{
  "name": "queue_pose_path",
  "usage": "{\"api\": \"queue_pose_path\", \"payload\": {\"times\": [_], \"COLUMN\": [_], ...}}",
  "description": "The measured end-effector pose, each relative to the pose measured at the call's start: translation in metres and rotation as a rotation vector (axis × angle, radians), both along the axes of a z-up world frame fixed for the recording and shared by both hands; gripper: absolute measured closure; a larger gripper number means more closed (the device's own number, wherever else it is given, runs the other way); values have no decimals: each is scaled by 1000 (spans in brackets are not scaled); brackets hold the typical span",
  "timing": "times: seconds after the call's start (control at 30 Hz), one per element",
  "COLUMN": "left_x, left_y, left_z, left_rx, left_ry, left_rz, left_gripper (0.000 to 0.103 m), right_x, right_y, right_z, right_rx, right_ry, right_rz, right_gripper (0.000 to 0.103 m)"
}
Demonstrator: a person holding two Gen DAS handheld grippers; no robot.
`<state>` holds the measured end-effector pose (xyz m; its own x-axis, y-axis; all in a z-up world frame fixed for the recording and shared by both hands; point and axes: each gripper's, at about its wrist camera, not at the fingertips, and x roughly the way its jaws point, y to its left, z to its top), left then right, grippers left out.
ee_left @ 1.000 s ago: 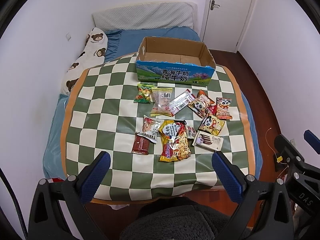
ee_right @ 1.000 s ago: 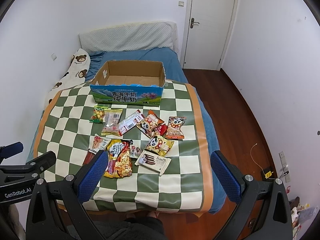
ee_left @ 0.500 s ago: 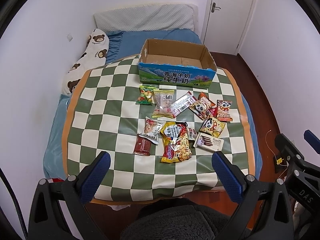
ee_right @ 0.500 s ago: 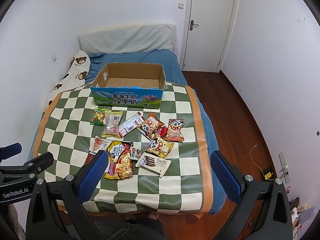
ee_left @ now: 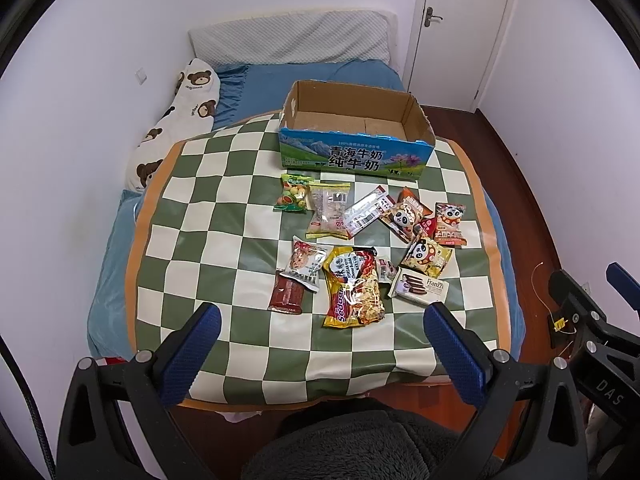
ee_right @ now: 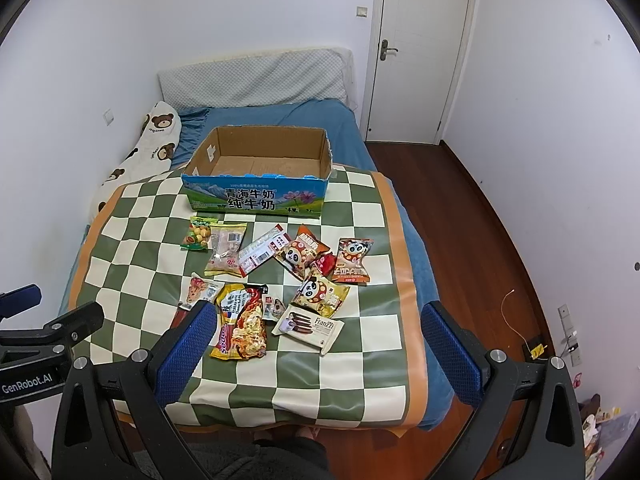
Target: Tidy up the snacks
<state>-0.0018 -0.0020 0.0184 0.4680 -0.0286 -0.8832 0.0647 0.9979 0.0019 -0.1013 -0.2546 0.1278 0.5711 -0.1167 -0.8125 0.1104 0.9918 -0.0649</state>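
Currently my left claw [ee_left: 320,332] and right claw [ee_right: 318,328] both spread wide and empty above the near edge of the checkered surface [ee_left: 224,240], snack packets [ee_left: 352,286] scattered mid-cloth, empty cardboard box [ee_left: 356,160] beyond them.

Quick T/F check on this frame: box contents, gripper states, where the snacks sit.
1. The cardboard box holds no snacks. True.
2. The left gripper is shut on a packet. False: its fingers stand wide apart, holding nothing.
3. The Franzzi packet lies on the checkered cloth. True.
4. The noodle packet sits inside the box. False: it lies on the cloth, at the near edge of the snack pile.
5. The right gripper is open. True.
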Motion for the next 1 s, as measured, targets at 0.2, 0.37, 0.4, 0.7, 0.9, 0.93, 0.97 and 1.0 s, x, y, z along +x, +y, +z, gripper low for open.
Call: {"api": "queue_pose_path", "payload": {"times": [0.2, 0.37, 0.4, 0.7, 0.9, 0.93, 0.97, 1.0], "left_x": [2, 17, 21, 58, 95, 104, 111, 119], "left_y": [1, 5, 6, 13, 9, 6, 3, -4], "left_z": [-3, -20, -27, -133, -208, -220, -230, -244], "left_rx": [-5, 11, 23, 75, 48, 42, 37, 32], "left_ry": [19, 34, 40, 249, 387, 403, 420, 436], "left_rz": [6, 42, 53, 73, 84, 82, 82, 71], "left_gripper": [0, 0, 0, 0, 0, 0, 0, 1], "right_x": [4, 13, 17, 58, 97, 104, 111, 119], "right_y": [-1, -8, -9, -16, -29, -32, -33, -33], "right_z": [-4, -21, -29, -129, -213, -227, -240, -254], "right_rx": [7, 36, 49, 198, 175, 172, 161, 139], "right_ry": [15, 45, 65, 265, 387, 408, 430, 461], "right_rz": [3, -7, -10, -16, 7, 33, 61, 87], "right_gripper": [0, 0, 0, 0, 0, 0, 0, 0]}}
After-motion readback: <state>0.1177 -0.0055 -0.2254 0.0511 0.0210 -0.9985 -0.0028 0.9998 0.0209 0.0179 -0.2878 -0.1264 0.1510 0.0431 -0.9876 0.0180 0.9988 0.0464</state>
